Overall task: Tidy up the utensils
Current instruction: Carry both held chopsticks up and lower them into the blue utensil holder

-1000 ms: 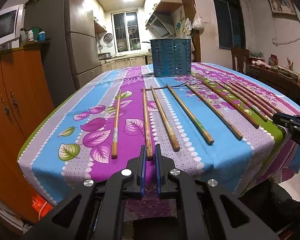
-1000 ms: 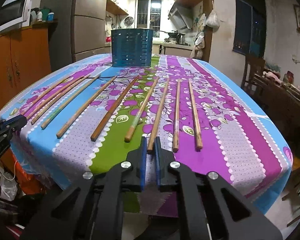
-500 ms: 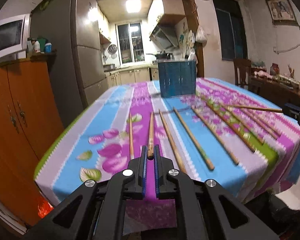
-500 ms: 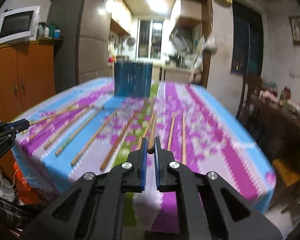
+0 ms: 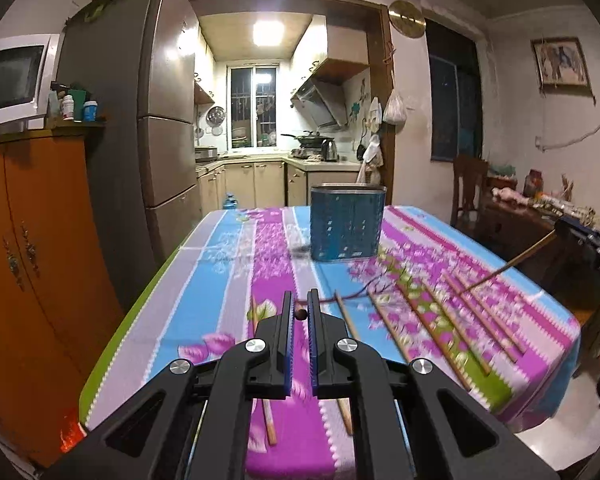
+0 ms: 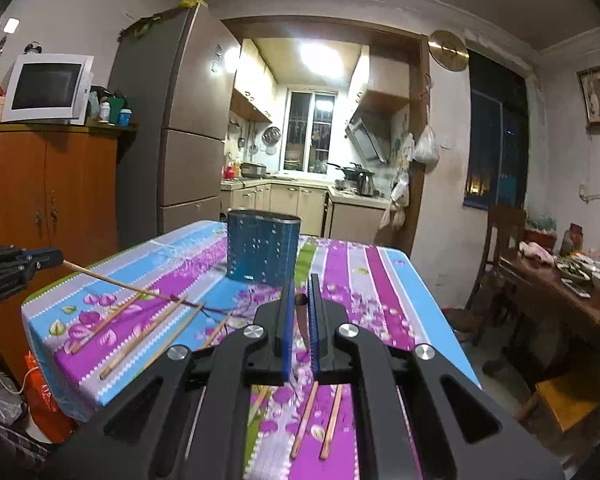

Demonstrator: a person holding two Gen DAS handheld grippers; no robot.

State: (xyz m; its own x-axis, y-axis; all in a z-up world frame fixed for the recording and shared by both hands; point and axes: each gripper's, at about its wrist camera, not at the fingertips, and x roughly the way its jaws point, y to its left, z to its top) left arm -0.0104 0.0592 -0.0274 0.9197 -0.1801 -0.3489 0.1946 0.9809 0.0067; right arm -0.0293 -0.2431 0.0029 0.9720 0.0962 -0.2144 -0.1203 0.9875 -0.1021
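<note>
Several wooden chopsticks lie in a row on the flowered tablecloth. A blue perforated utensil holder stands at the table's far end; it also shows in the right wrist view. My left gripper is shut on a chopstick, seen end-on and lifted above the table. My right gripper is shut on another chopstick, also lifted. The left gripper with its chopstick shows in the right wrist view. The right gripper with its chopstick shows in the left wrist view.
An orange cabinet and a tall grey fridge stand left of the table. A wooden chair and a cluttered side table stand to the right. A kitchen lies beyond the doorway.
Both grippers have risen from the near table edge, each lifting one chopstick off the cloth, and now sit higher and closer to the blue holder.
</note>
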